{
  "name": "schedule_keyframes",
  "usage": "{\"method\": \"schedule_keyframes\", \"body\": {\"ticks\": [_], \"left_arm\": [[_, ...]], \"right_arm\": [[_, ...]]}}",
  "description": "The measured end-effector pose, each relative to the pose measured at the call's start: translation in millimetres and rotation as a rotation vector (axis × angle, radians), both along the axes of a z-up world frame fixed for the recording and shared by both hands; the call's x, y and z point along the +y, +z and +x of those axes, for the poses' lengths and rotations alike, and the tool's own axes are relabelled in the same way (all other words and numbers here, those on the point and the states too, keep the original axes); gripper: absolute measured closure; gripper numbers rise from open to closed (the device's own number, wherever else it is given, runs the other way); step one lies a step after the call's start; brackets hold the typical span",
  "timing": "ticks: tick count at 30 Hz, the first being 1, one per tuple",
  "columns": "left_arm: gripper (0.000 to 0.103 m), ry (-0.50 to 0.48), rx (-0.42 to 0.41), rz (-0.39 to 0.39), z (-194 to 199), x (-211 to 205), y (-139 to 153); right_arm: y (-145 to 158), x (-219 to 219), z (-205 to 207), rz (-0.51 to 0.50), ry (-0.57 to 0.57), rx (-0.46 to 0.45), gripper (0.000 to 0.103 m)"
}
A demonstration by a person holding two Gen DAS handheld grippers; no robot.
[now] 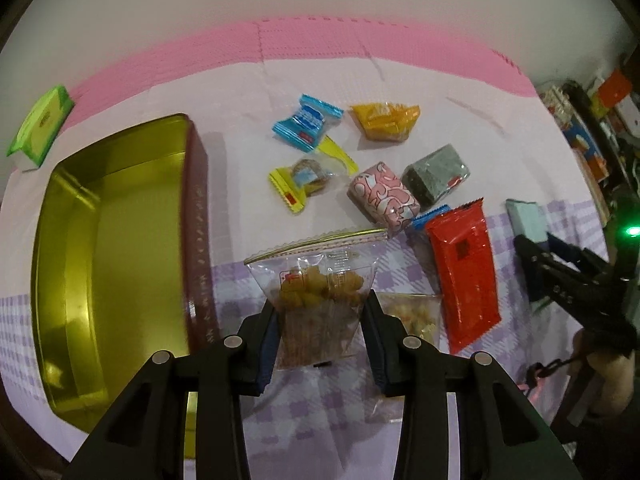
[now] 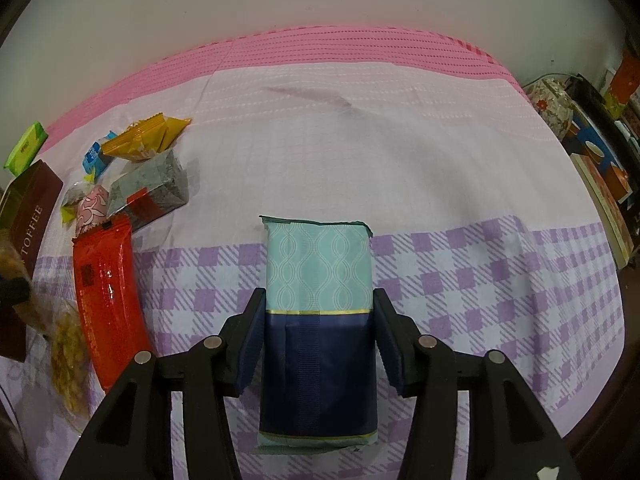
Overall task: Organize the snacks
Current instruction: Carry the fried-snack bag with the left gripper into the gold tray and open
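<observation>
Snacks lie mid-counter beside the tin (image 1: 120,240) meant for them: left hand-held gripper (image 1: 320,332) pinches a clear pouch (image 1: 316,276), right hand-held gripper (image 2: 318,340) clasps a teal pack (image 2: 318,280).

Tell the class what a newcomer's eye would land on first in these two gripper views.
The left gripper grips a clear bag of golden snacks, raised beside the open gold tin to its left. The right gripper is closed on a mint and navy packet over the purple-checked cloth. A bright red packet lies between them, below a scatter of small wrapped snacks.
</observation>
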State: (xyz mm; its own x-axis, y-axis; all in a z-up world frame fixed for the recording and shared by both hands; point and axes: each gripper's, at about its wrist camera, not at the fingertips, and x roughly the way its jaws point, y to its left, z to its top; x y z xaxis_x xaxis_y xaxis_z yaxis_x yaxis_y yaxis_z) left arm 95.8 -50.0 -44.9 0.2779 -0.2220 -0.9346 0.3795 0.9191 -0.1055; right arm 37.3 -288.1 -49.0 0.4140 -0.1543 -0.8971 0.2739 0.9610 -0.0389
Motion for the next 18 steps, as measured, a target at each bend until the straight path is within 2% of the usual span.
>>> {"method": "schedule_keyframes", "body": {"ticks": [11,14,18], "left_arm": [[0.064,0.072,-0.081,-0.072,-20.1,57.1,58.2],[0.064,0.099,-0.108,-0.047,-19.2,76.3,69.5],[0.064,0.146,-0.121,0.030,-13.4,103.2,70.5]], "right_arm": [[-1.2,-2.6,0.4,-0.003,-0.001,-0.002,0.054],[-1.2,-3.7,0.5,-0.002,-0.001,-0.003,0.054],[-1.3,-4.1,0.5,-0.002,0.000,-0.003,0.054]]}}
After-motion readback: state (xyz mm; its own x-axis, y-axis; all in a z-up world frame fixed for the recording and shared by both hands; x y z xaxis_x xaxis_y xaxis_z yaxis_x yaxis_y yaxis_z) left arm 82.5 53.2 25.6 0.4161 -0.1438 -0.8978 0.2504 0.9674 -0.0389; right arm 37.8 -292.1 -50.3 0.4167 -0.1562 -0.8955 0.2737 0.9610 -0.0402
